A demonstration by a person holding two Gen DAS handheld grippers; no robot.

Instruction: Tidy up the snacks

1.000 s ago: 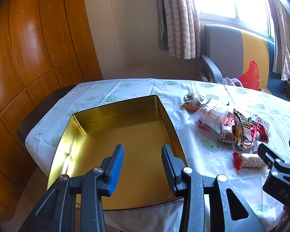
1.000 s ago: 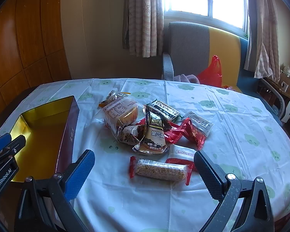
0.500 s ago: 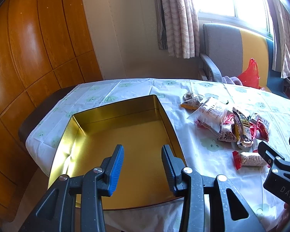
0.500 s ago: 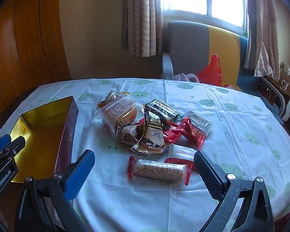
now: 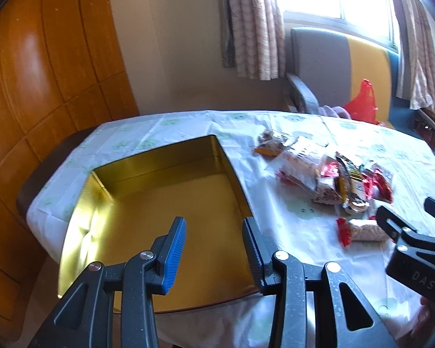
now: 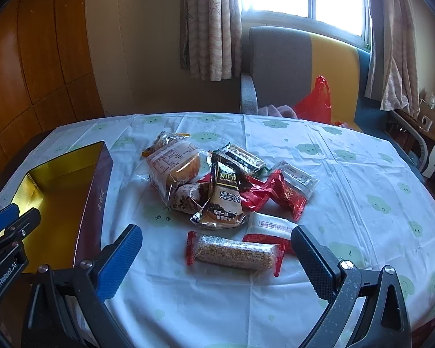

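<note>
Right wrist shows my right gripper (image 6: 216, 258) spread, empty; grain bar (image 6: 235, 251) at 12 o'clock, light, crinkly, pinch mid-length

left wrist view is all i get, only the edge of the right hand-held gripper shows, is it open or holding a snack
Observer: Open. The right hand-held gripper has its jaws spread wide with nothing gripped. The grain bar lies on the tablecloth just ahead of them.
Operator: anything hidden behind that bar
Observer: Yes, a white packet lies flat just beyond it.
Operator: tin outside colour
Observer: The tin has a dark red outer wall.
</note>
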